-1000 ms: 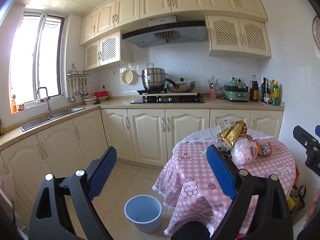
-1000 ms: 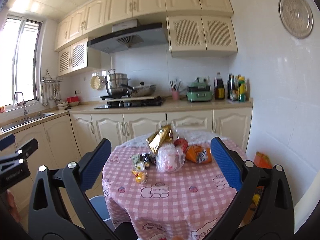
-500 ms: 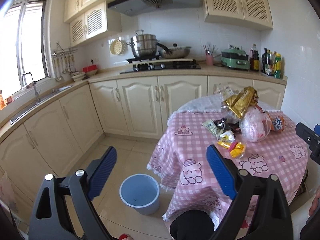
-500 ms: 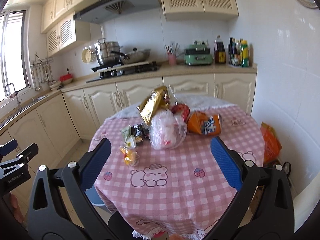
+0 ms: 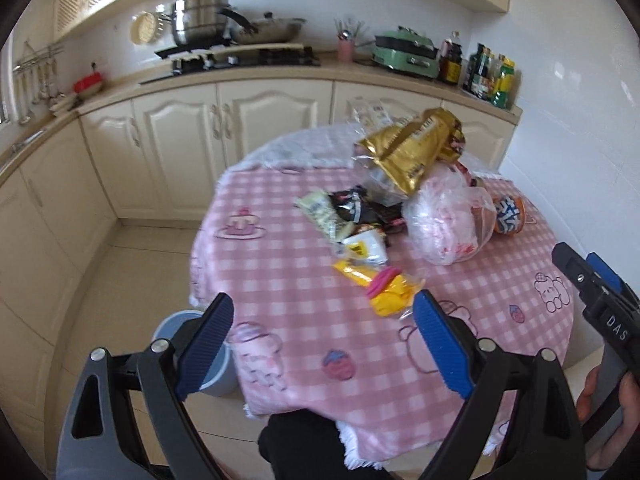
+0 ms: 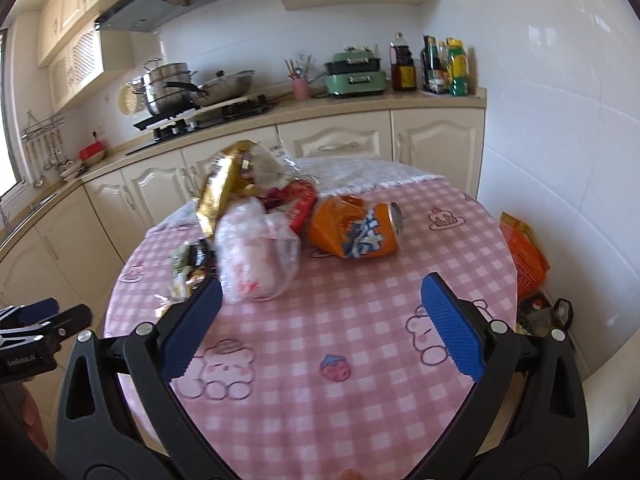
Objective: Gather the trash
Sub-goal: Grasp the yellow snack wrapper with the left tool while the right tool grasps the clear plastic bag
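Kitchen with cream cabinets and a round table [image 5: 280, 280] under pink checked cloth.

Left wrist view: left gripper [image 5: 322, 324] over the table's near-left edge, jaws spread wide, empty. Trash heaped from mid-table toward the far edge: yellow wrapper [image 5: 384, 288] nearest, just beyond the right pad; white packet [image 5: 366, 248] and pale green wrapper [image 5: 320, 212] behind it; gold bag [image 5: 412, 152] leaning on top; clear plastic bag [image 5: 448, 224] toward the right edge. Blue bucket [image 5: 188, 328] on the floor off the near-left edge, mostly hidden by the left finger. Likely trouble: thin wrappers sliding on the cloth when pinched, or cloth pinched along with them and the heap dragged; gold bag toppling if a lower piece goes first.

Right wrist view: right gripper [image 6: 320, 324] above the near half of the table, jaws likewise wide apart, holding nothing. Orange can [image 6: 360, 228] on its side, crushed, right of the heap toward the far-right edge; could roll off if nudged rather than clamped. Clear plastic bag [image 6: 256, 256] just beyond the left pad, slack and prone to slipping.

Against the earlier frames: both cameras closer and tilted lower, ceiling and upper cabinets mostly out of view, trash larger, bucket more hidden. Jaws as wide as before.
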